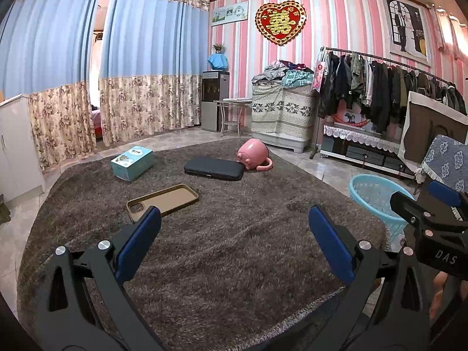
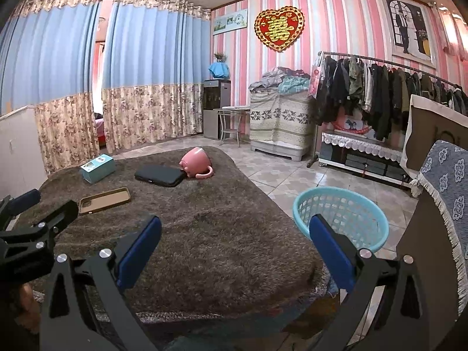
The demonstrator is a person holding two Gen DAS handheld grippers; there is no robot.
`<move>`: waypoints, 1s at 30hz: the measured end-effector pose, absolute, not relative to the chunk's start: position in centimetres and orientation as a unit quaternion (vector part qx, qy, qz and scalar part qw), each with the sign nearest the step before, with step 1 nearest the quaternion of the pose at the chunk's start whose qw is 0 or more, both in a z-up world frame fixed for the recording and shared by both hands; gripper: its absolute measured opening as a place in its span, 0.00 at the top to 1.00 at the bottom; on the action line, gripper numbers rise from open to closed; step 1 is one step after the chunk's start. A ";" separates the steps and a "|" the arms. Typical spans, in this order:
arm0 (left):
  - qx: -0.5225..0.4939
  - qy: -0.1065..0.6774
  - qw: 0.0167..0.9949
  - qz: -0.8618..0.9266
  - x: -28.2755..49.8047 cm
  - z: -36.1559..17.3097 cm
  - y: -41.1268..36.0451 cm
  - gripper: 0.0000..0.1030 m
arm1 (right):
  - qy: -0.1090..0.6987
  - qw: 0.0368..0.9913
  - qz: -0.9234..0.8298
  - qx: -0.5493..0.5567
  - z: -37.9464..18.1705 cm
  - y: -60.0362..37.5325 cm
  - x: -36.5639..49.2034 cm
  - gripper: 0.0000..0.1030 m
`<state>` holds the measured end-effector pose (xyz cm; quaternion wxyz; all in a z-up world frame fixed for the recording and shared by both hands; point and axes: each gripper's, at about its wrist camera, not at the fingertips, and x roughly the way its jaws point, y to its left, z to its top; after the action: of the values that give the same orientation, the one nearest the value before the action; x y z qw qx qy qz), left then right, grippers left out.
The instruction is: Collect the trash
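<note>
On a shaggy brown rug [image 1: 222, 234] lie a tan phone case [image 1: 163, 201], a black flat case [image 1: 213, 169], a pink mug [image 1: 253, 155] on its side and a teal box [image 1: 133, 162]. The same things show in the right wrist view: phone case [image 2: 105, 200], black case [image 2: 159, 175], mug [image 2: 196, 162], box [image 2: 98, 168]. A light blue basket [image 2: 340, 218] stands on the tiles right of the rug, also in the left wrist view [image 1: 377, 199]. My left gripper [image 1: 234, 234] is open and empty above the rug's near part. My right gripper [image 2: 234, 237] is open and empty, its right finger in front of the basket.
A clothes rack [image 1: 389, 87] and low cabinet [image 1: 359, 146] line the right wall. A covered chest [image 1: 280, 114], small table [image 1: 231, 114] and water dispenser [image 1: 215, 99] stand at the back. A cloth-draped piece of furniture [image 2: 438, 193] is close on the right. Curtains [image 1: 140, 73] hang left.
</note>
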<state>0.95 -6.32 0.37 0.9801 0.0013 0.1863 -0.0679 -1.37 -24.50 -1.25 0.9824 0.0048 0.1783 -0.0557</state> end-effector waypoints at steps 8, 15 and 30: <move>0.000 0.183 0.981 -0.067 0.8 0.1 -6.5 0.05 | 0.179 0.982 -0.055 0.004 -1.2 -24.5 -1.4 0.04; 0.002 0.184 0.981 -0.067 0.8 -0.1 -6.6 0.05 | 0.177 0.982 -0.057 0.007 -1.2 -24.7 -1.4 0.04; 0.001 0.179 0.982 -0.067 0.8 -0.2 -6.5 0.05 | 0.177 0.983 -0.058 0.008 -1.3 -24.8 -1.5 0.04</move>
<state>0.80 -6.55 -0.23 0.9816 0.0015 0.1792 -0.0665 -1.47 -24.81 -1.29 0.9825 0.0076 0.1765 -0.0584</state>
